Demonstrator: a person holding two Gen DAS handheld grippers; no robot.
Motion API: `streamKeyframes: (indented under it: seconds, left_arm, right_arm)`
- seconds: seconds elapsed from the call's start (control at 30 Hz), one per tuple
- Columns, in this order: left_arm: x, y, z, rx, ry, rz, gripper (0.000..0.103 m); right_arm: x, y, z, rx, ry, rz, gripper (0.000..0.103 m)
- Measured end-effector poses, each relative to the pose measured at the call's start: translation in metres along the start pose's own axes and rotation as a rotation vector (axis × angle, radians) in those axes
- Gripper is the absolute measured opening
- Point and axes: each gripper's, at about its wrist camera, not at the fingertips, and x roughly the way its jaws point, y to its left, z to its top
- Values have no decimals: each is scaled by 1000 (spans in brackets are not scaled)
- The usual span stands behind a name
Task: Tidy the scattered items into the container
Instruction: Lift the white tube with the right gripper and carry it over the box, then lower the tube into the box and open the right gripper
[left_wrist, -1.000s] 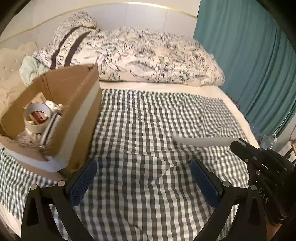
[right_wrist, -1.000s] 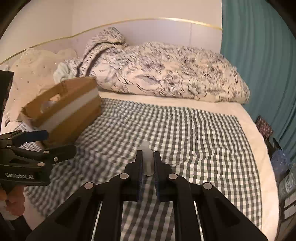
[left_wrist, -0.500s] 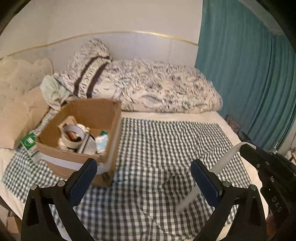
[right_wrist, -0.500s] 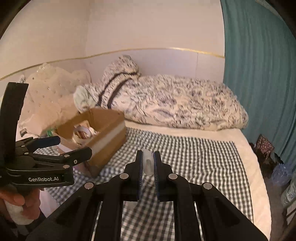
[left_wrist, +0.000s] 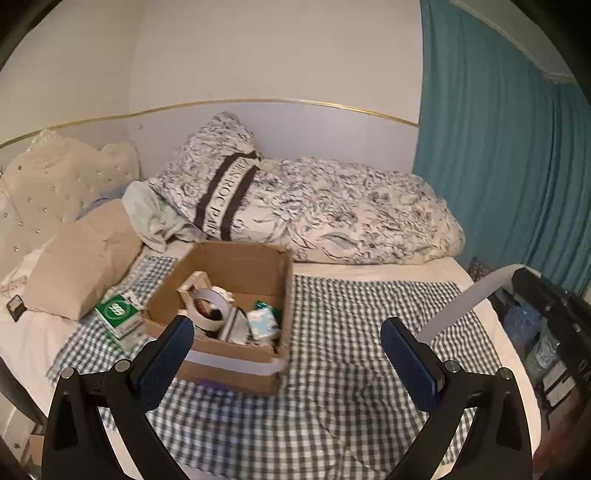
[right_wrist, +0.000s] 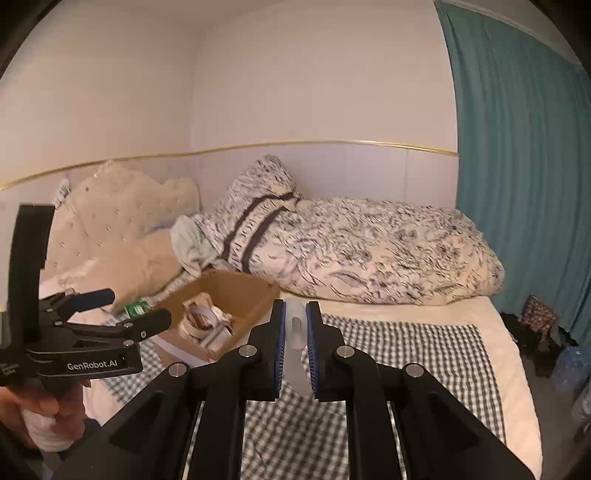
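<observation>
Lifted well clear of the checked bedspread (left_wrist: 332, 369) now, against a second ago: right gripper (right_wrist: 295, 343) clamped tight on a white slender item (right_wrist: 295, 332), carried high. Left gripper (left_wrist: 288, 354) gaping wide, empty. Cardboard box (left_wrist: 236, 365) lower left, tape roll (left_wrist: 207, 308) inside, green pack (left_wrist: 118, 312) outside beside it. Probably next: into the box.

Open cardboard box (left_wrist: 236, 273) holds tape rolls; white strip (left_wrist: 469, 295) is aloft.
</observation>
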Motion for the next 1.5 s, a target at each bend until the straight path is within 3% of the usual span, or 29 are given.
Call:
streamKeyframes:
  seconds: [0.3, 0.77, 1.5]
  left_arm:
    - [-6, 36, 26, -5, -35, 65, 103]
    - [14, 89, 46, -41, -31, 136, 103]
    - [106, 146, 44, -92, 60, 174, 103]
  right_arm:
    - [9, 16, 34, 27, -42, 87, 10]
    - [65, 56, 66, 23, -60, 175, 10]
    - [204, 95, 52, 6, 90, 224, 11]
